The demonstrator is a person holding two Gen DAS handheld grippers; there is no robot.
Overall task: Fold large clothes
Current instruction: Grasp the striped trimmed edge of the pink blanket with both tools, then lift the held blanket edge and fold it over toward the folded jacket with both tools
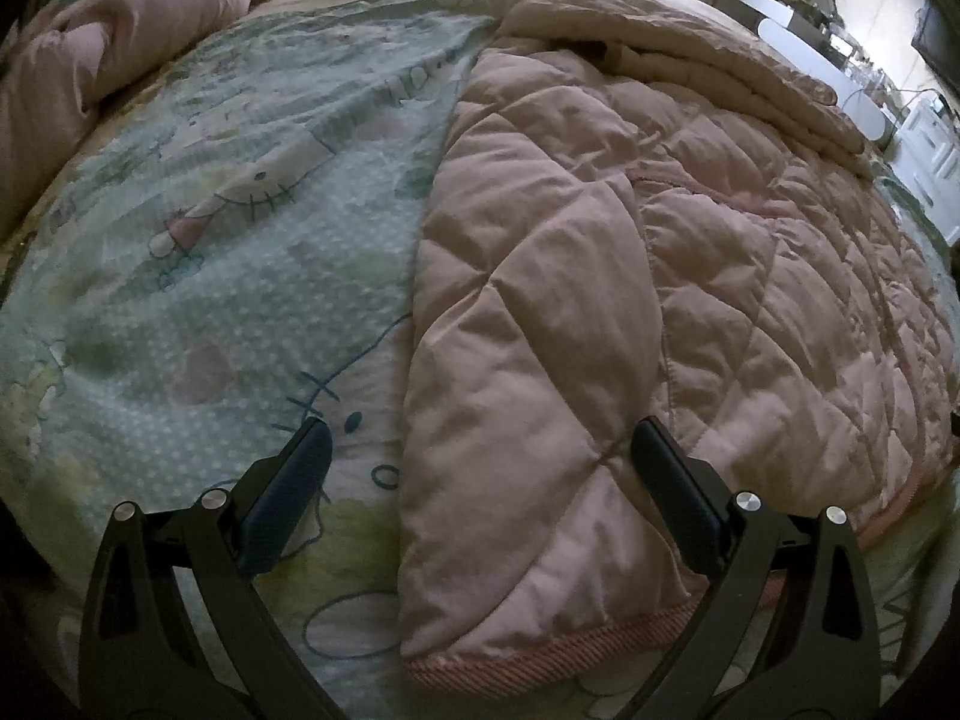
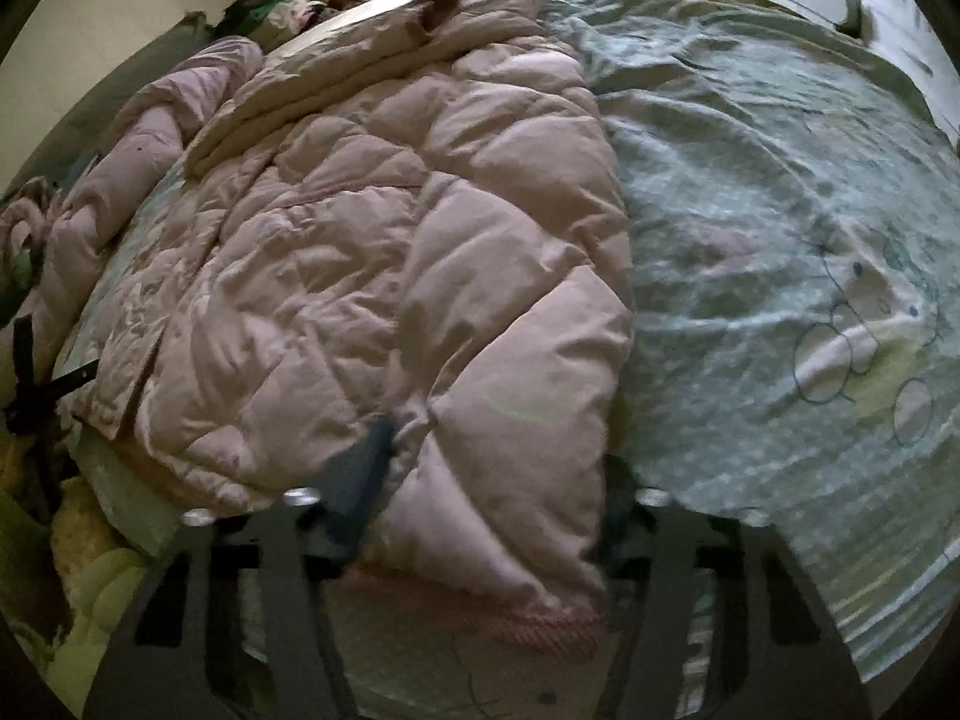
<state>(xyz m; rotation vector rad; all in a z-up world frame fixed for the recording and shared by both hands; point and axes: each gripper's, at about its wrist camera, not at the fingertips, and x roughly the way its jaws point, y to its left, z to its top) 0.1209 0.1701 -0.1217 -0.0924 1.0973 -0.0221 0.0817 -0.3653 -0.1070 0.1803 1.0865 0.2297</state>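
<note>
Your right gripper (image 2: 480,480) clamps the pink quilted jacket (image 2: 384,264) hem corner; your left gripper (image 1: 480,480), jaws apart, straddles its opposite side edge, the jacket's length running directly ahead.

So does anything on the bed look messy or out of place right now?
Nothing looks damaged. The pink quilted jacket lies partly folded on the cartoon bedsheet, its collar end bunched. Another pink garment sits crumpled at the sheet's far edge.
</note>
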